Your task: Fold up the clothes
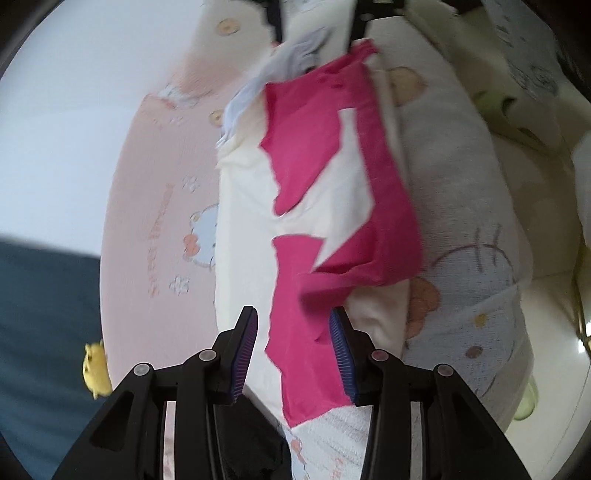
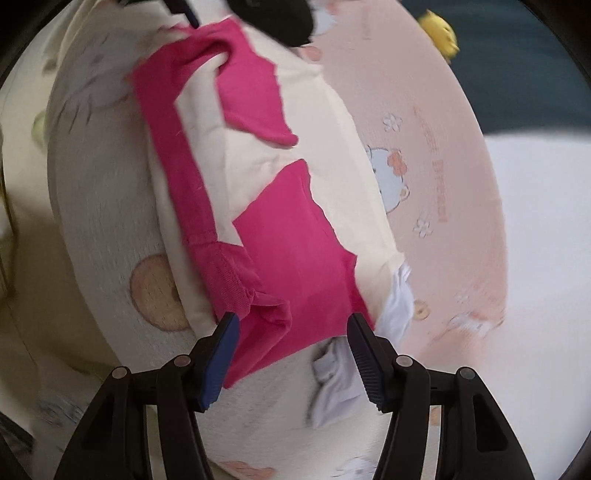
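A cream garment with bright pink panels [image 1: 314, 177] lies as a long strip on a cartoon-print bed cover [image 1: 159, 206]. My left gripper [image 1: 293, 317] hovers at its near end with the jaws apart. Pink cloth lies between the fingers, and no pad clamps it. From the opposite end, my right gripper [image 2: 293, 321] straddles the same garment [image 2: 295, 229], its jaws wide and nothing pinched. A crumpled white cloth [image 2: 397, 299] sits beside its right finger. The right gripper's black frame [image 1: 373, 11] shows at the top of the left wrist view. Both views are motion-blurred.
The pink printed cover [image 2: 443, 177] spreads beside the garment, with a pale white surface [image 2: 535, 240] past its edge. A small yellow plush toy [image 1: 96, 365] sits by the cover's edge next to a dark blue area [image 1: 44, 314]. Cream and green printed bedding [image 1: 517, 110] is bunched on the other side.
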The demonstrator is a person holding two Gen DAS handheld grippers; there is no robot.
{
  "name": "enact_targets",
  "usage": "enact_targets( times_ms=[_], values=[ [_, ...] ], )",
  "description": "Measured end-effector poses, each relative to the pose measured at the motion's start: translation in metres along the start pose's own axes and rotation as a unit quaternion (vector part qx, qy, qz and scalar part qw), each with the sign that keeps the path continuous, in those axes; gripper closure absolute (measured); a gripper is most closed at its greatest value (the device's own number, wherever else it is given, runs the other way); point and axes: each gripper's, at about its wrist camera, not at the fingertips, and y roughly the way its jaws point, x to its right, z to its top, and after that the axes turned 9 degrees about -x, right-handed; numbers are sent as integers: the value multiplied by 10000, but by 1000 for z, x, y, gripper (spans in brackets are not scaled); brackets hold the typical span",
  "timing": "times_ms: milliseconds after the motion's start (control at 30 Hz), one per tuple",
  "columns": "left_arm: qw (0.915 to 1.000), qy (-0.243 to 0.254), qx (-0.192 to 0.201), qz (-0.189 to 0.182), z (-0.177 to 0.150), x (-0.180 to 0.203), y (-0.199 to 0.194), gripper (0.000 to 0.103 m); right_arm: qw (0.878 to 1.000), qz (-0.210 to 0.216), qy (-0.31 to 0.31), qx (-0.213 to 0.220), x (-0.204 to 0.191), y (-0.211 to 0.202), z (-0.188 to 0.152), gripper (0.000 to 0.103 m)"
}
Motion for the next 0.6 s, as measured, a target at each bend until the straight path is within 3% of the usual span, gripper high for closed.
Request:
enact_targets(
  times_ms=[167, 433, 533, 600],
  values=[
    [9941, 702, 417, 713, 0, 25, 2, 66, 9994, -94, -319, -69, -13, 9, 7, 44],
    [9869, 1175, 616, 923, 4, 38, 7, 66, 9943, -326, -1013, 64, -42, 15, 15, 45],
    [9852, 1367, 588, 854, 6, 41, 10, 66, 9923, -342, -1191, 78, -47, 17, 16, 57],
    [9842, 1451, 616, 804, 3, 42, 8, 66, 9922, -302, -1209, 68, -46, 19, 16, 59]
  ],
)
